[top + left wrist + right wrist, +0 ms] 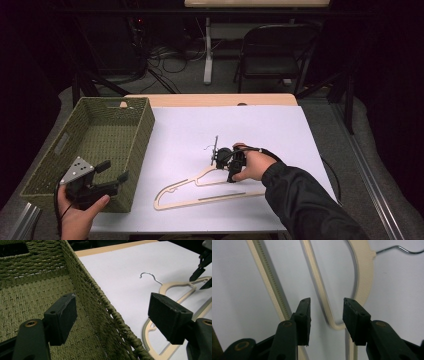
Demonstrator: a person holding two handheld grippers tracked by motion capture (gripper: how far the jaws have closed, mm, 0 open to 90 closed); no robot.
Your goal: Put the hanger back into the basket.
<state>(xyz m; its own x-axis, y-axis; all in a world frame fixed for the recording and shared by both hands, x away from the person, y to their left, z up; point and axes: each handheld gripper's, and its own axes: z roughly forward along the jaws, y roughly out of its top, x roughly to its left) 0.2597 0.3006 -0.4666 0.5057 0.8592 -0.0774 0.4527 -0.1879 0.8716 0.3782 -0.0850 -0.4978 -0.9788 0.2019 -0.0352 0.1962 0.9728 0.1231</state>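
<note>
A pale wooden hanger [200, 192] with a wire hook [215, 145] lies flat on the white sheet [260, 130]. My right gripper [223, 167] hovers over its neck. In the right gripper view the gripper [325, 320] is open, its jaws either side of a thin inner bar of the hanger [362, 277] without touching it. My left gripper [116, 171] is held at the green woven basket's [145, 135] near right corner. It is open [112, 315] with nothing between its jaws, which straddle the rim of the basket [32, 290]. The hanger [175, 286] and the right gripper [198, 282] lie beyond it.
The basket holds nothing that I can see. A strip of wooden table [210, 100] shows beyond the sheet. A folding chair [272, 50] and cables stand on the floor behind the table.
</note>
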